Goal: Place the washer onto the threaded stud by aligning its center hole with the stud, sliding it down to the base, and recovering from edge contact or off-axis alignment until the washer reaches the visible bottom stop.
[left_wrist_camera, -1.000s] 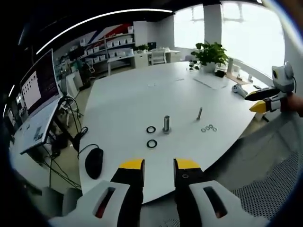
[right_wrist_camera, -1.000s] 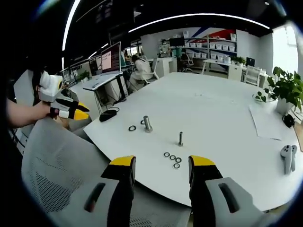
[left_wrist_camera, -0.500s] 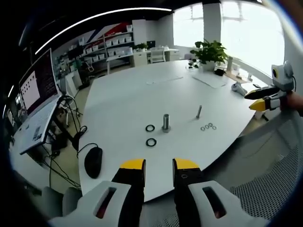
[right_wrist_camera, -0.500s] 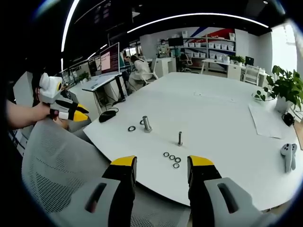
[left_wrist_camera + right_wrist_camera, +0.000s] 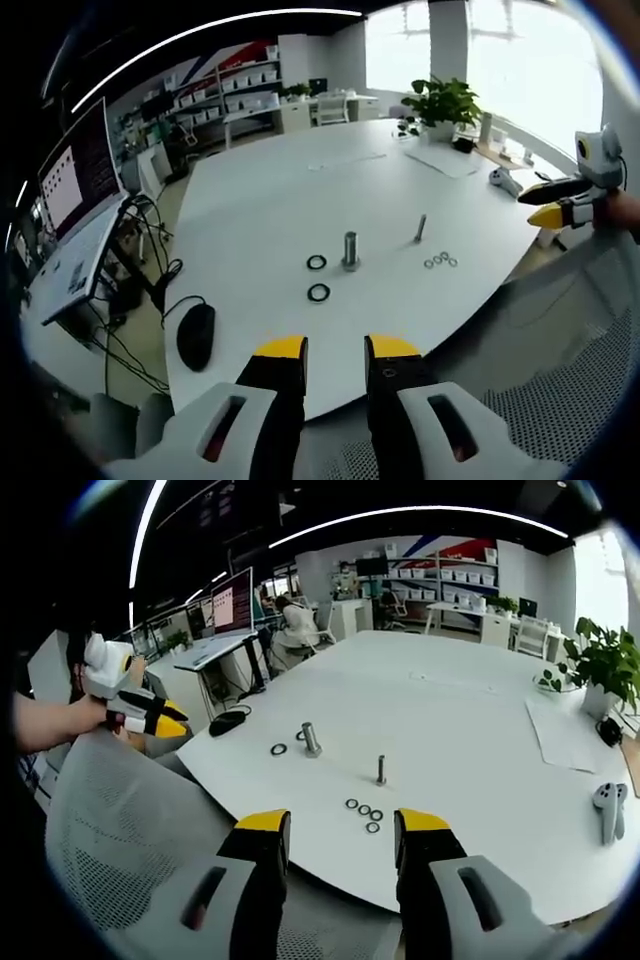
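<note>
My left gripper (image 5: 335, 350) and right gripper (image 5: 342, 823) both hang off the near edge of the white table (image 5: 470, 710), jaws spread, holding nothing. Small washers (image 5: 364, 813) lie clustered just near of the thin threaded stud (image 5: 381, 770); left of it stands a thicker bolt (image 5: 311, 739) with two black rings (image 5: 318, 277), possibly larger washers, beside it.

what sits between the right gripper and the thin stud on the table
In the right gripper view, a cluster of small washers lies on the white table between the right gripper and the thin threaded stud.
</note>
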`<action>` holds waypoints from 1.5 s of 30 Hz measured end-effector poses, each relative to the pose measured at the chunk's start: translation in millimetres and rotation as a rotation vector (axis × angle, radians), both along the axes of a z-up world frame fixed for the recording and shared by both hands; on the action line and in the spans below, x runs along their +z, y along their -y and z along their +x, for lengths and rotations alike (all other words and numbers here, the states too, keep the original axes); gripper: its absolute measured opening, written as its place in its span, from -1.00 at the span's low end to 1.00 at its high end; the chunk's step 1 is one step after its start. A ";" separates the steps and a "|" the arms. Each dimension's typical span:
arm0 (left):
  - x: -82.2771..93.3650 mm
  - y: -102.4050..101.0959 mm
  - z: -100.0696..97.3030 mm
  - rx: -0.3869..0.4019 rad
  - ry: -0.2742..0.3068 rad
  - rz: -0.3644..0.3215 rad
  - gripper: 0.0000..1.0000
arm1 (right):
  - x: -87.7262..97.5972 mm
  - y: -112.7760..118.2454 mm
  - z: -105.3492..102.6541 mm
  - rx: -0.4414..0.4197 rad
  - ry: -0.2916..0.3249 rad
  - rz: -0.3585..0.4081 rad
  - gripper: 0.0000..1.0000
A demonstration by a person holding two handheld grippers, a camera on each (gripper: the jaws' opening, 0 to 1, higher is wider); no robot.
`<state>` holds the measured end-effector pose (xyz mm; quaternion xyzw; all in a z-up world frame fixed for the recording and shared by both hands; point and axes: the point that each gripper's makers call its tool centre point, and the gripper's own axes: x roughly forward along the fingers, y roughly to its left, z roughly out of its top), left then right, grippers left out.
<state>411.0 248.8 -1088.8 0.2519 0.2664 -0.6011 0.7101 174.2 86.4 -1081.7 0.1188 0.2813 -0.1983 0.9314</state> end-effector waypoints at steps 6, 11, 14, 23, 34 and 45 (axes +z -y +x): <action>-5.0 -0.9 -1.6 -0.026 0.005 0.025 -0.59 | -0.5 0.7 -1.6 -0.010 -0.013 -0.003 -0.08; -5.1 0.5 -3.2 -0.029 0.003 0.023 -0.58 | -1.9 2.9 -3.7 -0.021 -0.015 0.001 -0.08; -5.4 0.7 -4.3 -0.034 0.002 0.024 -0.58 | -2.3 1.8 -2.9 -0.014 -0.020 0.001 -0.08; -6.3 1.5 -2.3 -0.033 0.005 0.025 -0.58 | -0.8 1.5 -2.1 -0.005 -0.015 0.004 -0.08; -13.4 -1.7 -8.2 -0.058 0.002 0.077 -0.58 | -1.7 1.0 -2.0 -0.006 -0.015 0.009 -0.07; -19.4 -4.6 -11.0 -0.071 -0.004 0.111 -0.58 | -1.1 5.4 -3.7 -0.033 0.004 0.012 -0.04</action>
